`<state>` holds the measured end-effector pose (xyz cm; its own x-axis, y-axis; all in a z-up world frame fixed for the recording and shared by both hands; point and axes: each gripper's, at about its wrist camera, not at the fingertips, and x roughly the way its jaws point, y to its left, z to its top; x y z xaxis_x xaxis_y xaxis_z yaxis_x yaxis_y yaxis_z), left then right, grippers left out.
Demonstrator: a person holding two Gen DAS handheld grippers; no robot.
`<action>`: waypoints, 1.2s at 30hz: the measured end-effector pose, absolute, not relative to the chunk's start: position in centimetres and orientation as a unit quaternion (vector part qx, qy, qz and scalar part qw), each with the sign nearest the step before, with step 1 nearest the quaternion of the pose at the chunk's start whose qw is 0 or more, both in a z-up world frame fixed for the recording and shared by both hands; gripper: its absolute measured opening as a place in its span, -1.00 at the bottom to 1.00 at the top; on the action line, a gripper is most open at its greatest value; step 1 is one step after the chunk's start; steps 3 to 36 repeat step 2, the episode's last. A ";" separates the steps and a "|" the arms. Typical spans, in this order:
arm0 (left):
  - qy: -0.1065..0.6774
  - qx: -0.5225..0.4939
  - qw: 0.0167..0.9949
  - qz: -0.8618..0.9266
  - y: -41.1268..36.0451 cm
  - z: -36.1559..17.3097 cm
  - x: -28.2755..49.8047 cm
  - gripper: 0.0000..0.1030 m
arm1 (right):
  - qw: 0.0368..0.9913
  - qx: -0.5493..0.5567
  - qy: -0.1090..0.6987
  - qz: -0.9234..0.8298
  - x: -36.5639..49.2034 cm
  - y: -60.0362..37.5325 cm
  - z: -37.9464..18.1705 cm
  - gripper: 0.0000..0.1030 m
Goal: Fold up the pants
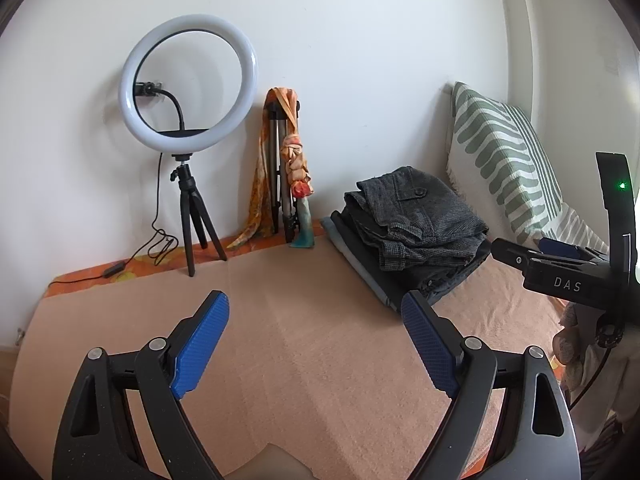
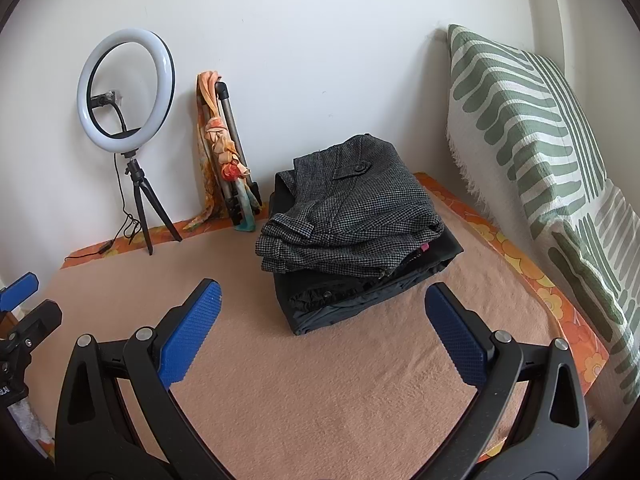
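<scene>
Claws [image 1: 316,312] [image 2: 323,304] spread above blanket [image 2: 320,380]; folded pants [image 2: 352,220] stacked.

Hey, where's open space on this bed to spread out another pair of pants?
Free: the peach blanket in front of the folded stack, and left toward the ring light. Crowded: the back wall and the strip beside the striped pillow.

Home bedroom corner, blanket-covered bed [image 2: 320,380] against white wall, striped pillow [image 2: 532,128], folded clothes stack [image 2: 352,236], ring light [image 1: 188,84] on tripod, scarf-draped tripod [image 1: 280,172]
</scene>
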<state>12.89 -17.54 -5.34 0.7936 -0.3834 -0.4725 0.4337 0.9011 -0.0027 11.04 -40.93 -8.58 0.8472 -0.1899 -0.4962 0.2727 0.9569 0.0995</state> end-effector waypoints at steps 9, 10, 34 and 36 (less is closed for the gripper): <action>0.241 0.054 0.944 -0.218 -17.5 -5.4 13.0 0.71 | 0.957 0.083 0.249 -0.121 11.0 -40.9 -8.6 1.00; 0.241 0.054 0.944 -0.218 -17.5 -5.4 13.0 0.71 | 0.957 0.083 0.249 -0.121 11.0 -40.9 -8.6 1.00; 0.241 0.054 0.944 -0.218 -17.5 -5.4 13.0 0.71 | 0.957 0.083 0.249 -0.121 11.0 -40.9 -8.6 1.00; 0.241 0.054 0.944 -0.218 -17.5 -5.4 13.0 0.71 | 0.957 0.083 0.249 -0.121 11.0 -40.9 -8.6 1.00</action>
